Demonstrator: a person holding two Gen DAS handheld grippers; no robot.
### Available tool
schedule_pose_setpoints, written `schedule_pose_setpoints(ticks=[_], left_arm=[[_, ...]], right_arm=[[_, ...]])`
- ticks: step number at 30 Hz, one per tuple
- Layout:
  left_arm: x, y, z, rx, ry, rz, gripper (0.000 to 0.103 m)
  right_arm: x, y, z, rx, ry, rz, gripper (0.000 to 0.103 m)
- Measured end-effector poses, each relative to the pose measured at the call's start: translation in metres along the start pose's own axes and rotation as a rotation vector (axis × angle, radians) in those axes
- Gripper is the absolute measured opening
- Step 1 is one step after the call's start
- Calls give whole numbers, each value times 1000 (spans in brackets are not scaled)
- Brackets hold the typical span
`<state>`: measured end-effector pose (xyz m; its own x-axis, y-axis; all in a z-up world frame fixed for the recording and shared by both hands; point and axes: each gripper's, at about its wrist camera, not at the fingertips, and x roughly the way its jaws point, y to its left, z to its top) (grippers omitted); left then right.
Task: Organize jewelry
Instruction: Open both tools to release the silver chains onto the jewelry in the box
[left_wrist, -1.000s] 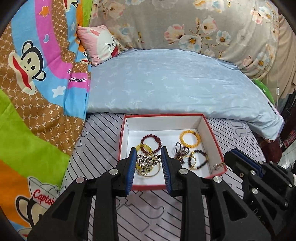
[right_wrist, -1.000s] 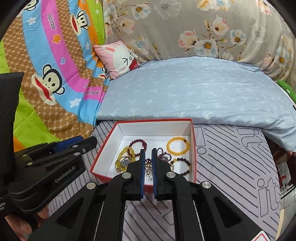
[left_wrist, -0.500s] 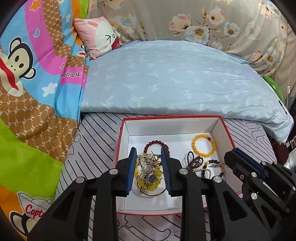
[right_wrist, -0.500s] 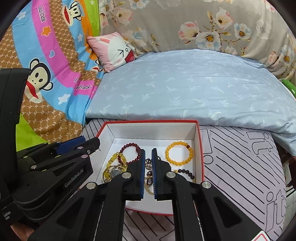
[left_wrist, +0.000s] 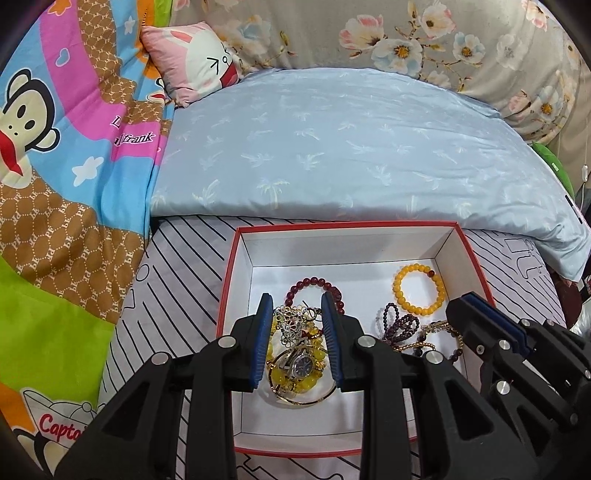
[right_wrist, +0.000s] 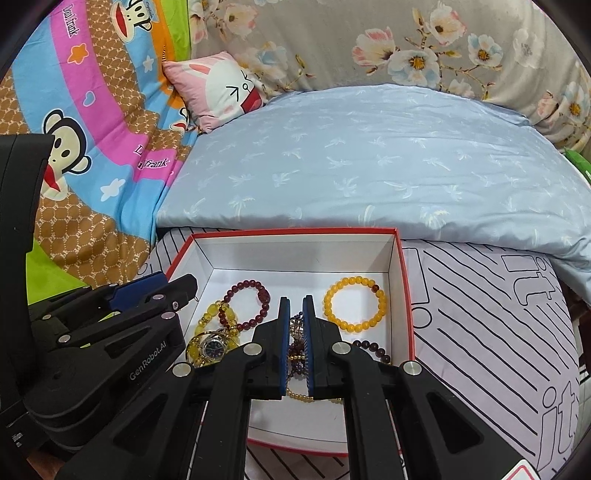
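Left gripper (left_wrist: 297, 306): fingers apart, reaching into the red-edged white box (left_wrist: 448, 230) over the left-hand heap, holding nothing. Between its fingers lie a wristwatch (left_wrist: 304, 363) with a dark dial, a yellow bead bracelet (left_wrist: 291, 382), a thin gold bangle (left_wrist: 306, 402) and a silver flower-link chain (left_wrist: 291, 323). Right gripper (right_wrist: 296, 306): fingers nearly together with a narrow slit between them, poised over a tangle of purple beads and gold chain (right_wrist: 295, 350); whether it pinches the tangle cannot be told. Box floor, farther in: a dark red bead bracelet (left_wrist: 314, 286) just beyond the left heap, an orange bead bracelet (left_wrist: 419, 293) lying flat and alone near the far right corner. The box rests on a pale striped sheet (left_wrist: 177, 266). Behind it: a light blue pillow (left_wrist: 351, 147). Left: a cartoon monkey blanket (left_wrist: 55, 155). Farthest: a pink rabbit cushion (left_wrist: 195, 62) and a grey flowered cloth (left_wrist: 424, 40).
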<state>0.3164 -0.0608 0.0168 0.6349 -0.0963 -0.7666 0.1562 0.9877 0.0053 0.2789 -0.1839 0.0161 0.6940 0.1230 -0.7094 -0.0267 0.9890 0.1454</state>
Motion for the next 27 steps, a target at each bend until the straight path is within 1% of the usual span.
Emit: schedule_pose_setpoints(ticks=[12, 13, 14, 15, 16, 27], left_arm=[[7, -4, 0, 12, 5, 13, 27], [6, -4, 0, 17, 1, 20, 28], [7, -5, 0, 22, 1, 28, 30], [7, -6, 0, 26, 0, 35, 37], [6, -6, 0, 26, -6, 41, 39], [3, -6, 0, 21, -11, 42, 39]], right_arm=[[9, -3, -2, 13, 16, -12, 7], [8, -3, -3, 14, 13, -13, 8], [8, -2, -3, 9, 10, -14, 13], [7, -1, -3, 7, 7, -19, 15], [6, -1, -3, 7, 4, -22, 16], [3, -1, -4, 10, 0, -22, 16]])
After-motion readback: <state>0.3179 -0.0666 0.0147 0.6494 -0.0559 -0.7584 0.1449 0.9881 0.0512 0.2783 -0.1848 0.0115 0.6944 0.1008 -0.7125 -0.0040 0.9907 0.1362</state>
